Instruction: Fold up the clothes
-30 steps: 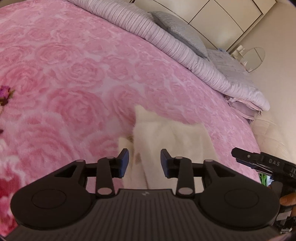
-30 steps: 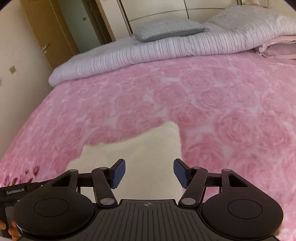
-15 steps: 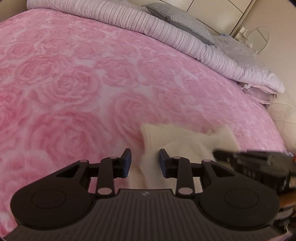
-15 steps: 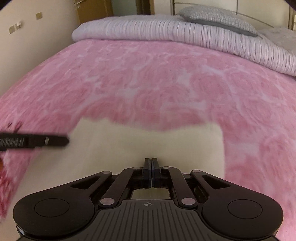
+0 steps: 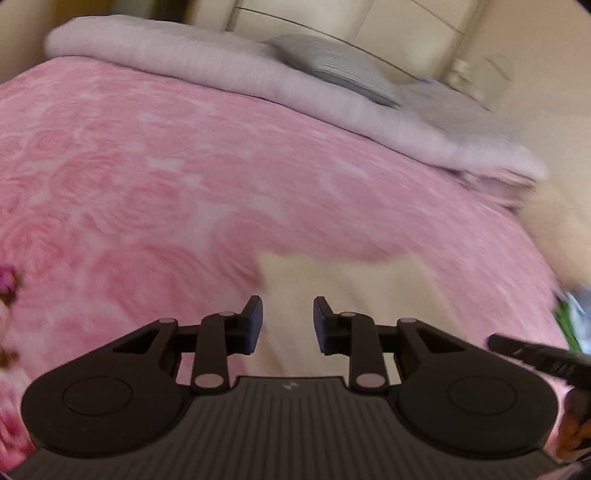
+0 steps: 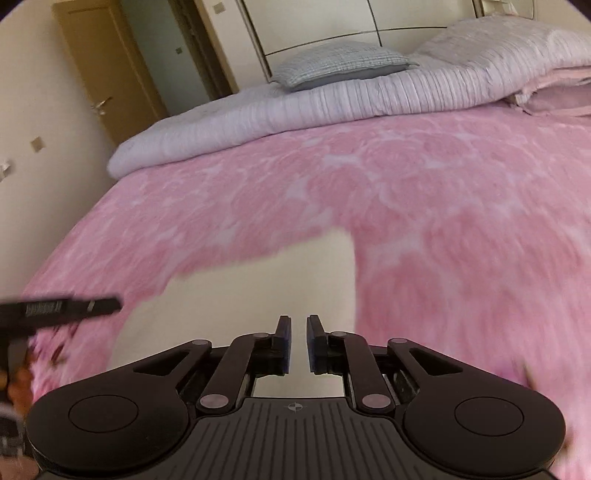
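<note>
A wide bed fills both views, covered by a pink blanket with a pattern of large roses. On the near part of this blanket lies the cream garment, flat and already folded into a rough rectangle, with its far edge straight in the right wrist view. At the head of the bed a pale lilac striped duvet is rolled across the whole width, and a grey checked pillow rests on top of it. Behind stands a cream wardrobe with curved dark lines, and at the left a brown wooden door with a metal handle in a cream wall.

The left tool hangs over the near left corner of the garment; its jaws are narrow but apart and are closing, with no cloth pressed between them. The right tool is over the middle of the garment; its jaws are almost together with a thin gap, are opening, and hold nothing. Both pictures are blurred by motion. In each view the other tool shows at the side edge as a dark bar.
</note>
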`<state>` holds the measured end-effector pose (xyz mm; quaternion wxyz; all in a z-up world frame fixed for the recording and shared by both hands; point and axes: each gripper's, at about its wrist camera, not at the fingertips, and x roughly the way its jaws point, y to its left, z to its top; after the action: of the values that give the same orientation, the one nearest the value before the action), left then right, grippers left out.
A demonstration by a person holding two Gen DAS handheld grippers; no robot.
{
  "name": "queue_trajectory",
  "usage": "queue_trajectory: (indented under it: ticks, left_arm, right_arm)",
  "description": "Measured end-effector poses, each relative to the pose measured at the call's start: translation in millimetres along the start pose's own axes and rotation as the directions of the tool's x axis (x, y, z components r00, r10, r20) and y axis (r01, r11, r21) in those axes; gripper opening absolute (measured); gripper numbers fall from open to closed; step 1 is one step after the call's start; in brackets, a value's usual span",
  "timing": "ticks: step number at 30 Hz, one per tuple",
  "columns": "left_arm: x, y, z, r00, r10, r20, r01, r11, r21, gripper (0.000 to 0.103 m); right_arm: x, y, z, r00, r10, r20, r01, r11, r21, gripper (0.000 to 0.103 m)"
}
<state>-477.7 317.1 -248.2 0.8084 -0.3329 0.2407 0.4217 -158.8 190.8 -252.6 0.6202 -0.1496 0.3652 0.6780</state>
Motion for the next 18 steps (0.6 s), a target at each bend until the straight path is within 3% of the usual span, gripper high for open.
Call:
queue_trajectory:
  ticks: [3, 4, 6, 13, 16, 18]
  left_arm:
    - [-9.5, -21.4, -33.2, 0.998, -0.039, -0.052, 0.042, 0.997, 0.061, 0.024]
    - [-9.5, -26.5, -45.8, 0.998, -0.004, -0.064, 0.009, 0.996, 0.091, 0.025]
    - [-17.6, -31.2, -60.5, 0.997, 0.068, -0.039, -0.064, 0.991, 0.114, 0.025]
    - [-59.8, -37.3, -75.3, 0.988, 0.146, -0.049, -0.141, 0.985, 0.094, 0.026]
    - [-74.0, -43.7, -86.3, 0.981, 0.180, -0.067, -0.173, 0.980, 0.099, 0.028]
    - [-81.8, -48.9, -93.7, 0.975, 0.206, -0.081, -0.196, 0.974, 0.109, 0.029]
  right_arm:
    - [-21.9, 14.5, -45.2, 0.999, -0.048, -0.024, 0.048, 0.998, -0.029, 0.014]
    - [-29.2, 20.4, -60.1, 0.996, -0.083, 0.028, 0.084, 0.995, -0.045, 0.015]
    - [-39.7, 28.6, -73.7, 0.991, -0.124, 0.047, 0.126, 0.990, -0.057, 0.015]
    - [-76.7, 38.7, -86.8, 0.991, -0.130, 0.009, 0.130, 0.992, 0.003, 0.018]
    - [-84.6, 42.6, -91.9, 0.990, -0.142, -0.015, 0.142, 0.989, 0.030, 0.030]
    - [-91.3, 45.8, -95.8, 0.989, -0.147, -0.022, 0.148, 0.988, 0.055, 0.050]
